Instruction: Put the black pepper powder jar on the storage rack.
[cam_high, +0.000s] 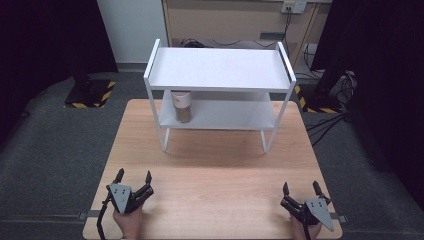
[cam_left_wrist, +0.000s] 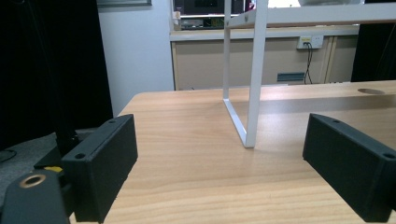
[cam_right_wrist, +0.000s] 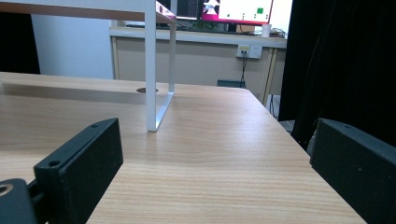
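A white two-tier metal rack (cam_high: 218, 70) stands on the far half of the wooden table (cam_high: 215, 165). On its lower shelf, at the left, stands a clear jar (cam_high: 182, 106) with brown contents. My left gripper (cam_high: 133, 176) rests low at the table's near left corner, jaws open with nothing between them, pointing toward the rack. My right gripper (cam_high: 301, 187) sits at the near right corner, also open and empty. In the left gripper view the rack's front left leg (cam_left_wrist: 256, 74) rises ahead. The right gripper view shows a right leg (cam_right_wrist: 150, 70) of the rack.
Bare wood lies between both grippers and the rack. Past the table are a wall cabinet (cam_high: 235, 22), cables (cam_high: 330, 90) on the floor at right and a black-and-yellow marked base (cam_high: 90, 92) at left. Dark curtains flank both sides.
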